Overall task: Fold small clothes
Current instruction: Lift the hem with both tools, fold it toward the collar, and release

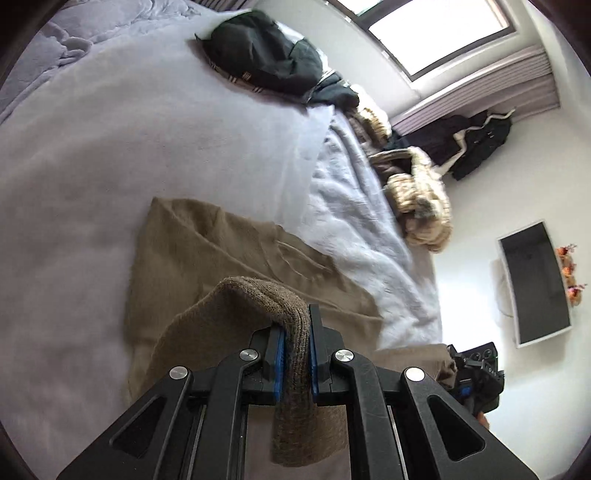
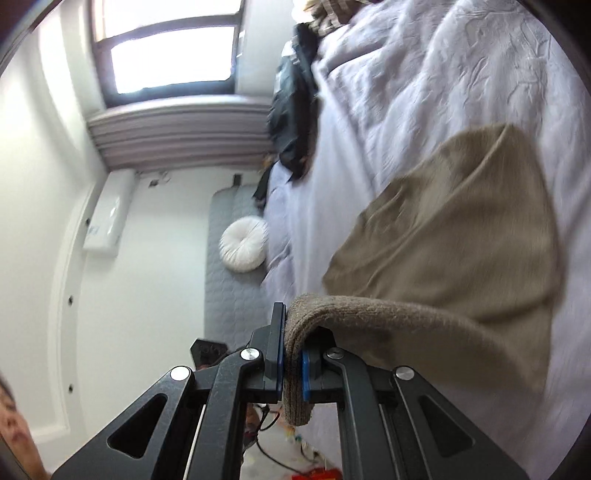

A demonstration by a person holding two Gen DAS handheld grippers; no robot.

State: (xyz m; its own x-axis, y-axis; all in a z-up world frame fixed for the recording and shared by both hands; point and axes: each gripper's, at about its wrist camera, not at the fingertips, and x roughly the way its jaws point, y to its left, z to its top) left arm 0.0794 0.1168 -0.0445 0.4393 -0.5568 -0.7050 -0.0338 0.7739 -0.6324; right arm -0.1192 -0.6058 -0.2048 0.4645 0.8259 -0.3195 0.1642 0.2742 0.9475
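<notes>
Both the left gripper (image 1: 295, 343) and right gripper (image 2: 293, 354) clamp the brown garment's (image 1: 207, 251) hem; uneven pulling could skew the fold ahead.

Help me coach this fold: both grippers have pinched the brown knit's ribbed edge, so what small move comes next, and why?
Probably carry the pinched edge over the rest of the brown knit, which lies on the bed. The left gripper and right gripper are each shut on it, lifted clear.

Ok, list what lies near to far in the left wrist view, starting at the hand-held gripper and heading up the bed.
Left hand-held gripper, shut on the brown knit → bare bedsheet → black clothes at the far edge → window.
</notes>
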